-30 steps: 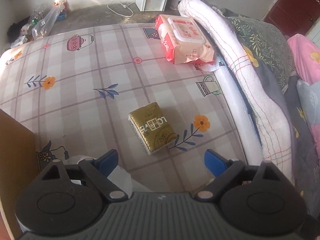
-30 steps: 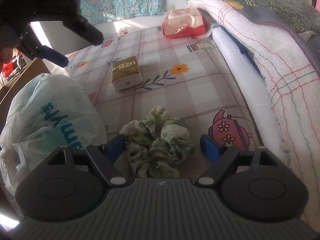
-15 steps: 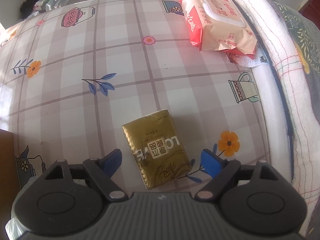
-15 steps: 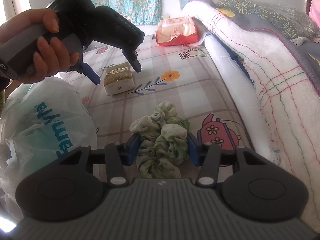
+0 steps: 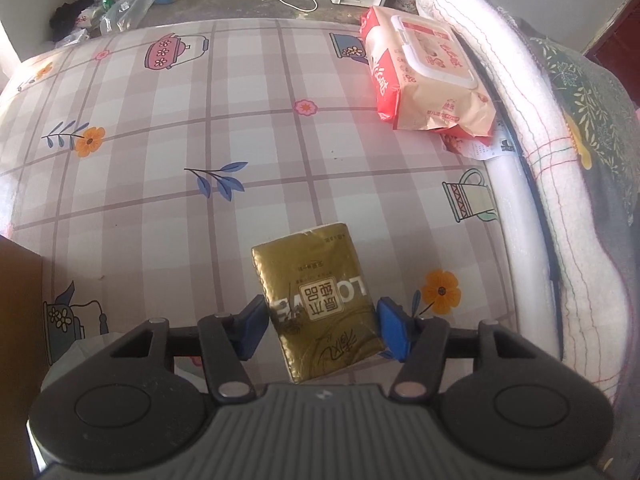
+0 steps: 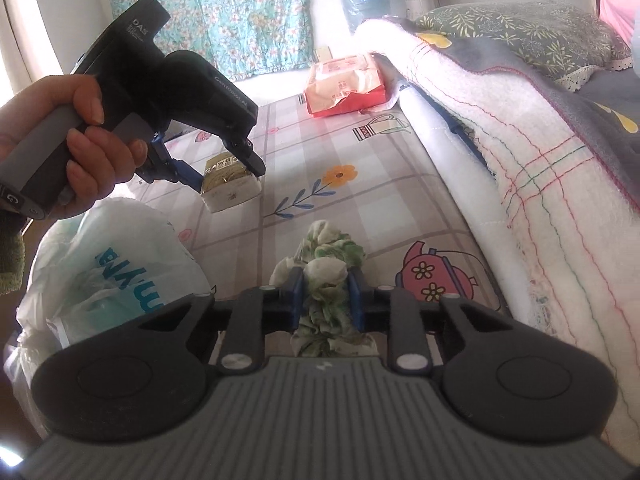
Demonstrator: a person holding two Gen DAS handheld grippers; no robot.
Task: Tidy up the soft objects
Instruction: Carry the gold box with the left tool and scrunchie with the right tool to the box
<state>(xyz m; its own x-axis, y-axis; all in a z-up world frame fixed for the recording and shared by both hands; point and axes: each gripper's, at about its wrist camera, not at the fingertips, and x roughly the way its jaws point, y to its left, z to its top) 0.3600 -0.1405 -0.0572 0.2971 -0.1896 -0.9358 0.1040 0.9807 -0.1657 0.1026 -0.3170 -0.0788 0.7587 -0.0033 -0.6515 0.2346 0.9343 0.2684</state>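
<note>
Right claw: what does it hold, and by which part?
The right claw pinches the green scrunchie across its bunched middle.

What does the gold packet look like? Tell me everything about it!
The gold packet is a small, flat, rectangular pack in shiny gold wrapping with white and gold lettering on top; it looks like soft tissues. Its end face looks white in the right wrist view. It sits between the blue fingers of the left gripper, which are closed in against its sides. It seems slightly lifted off the checked bedsheet, though that is hard to tell.
</note>
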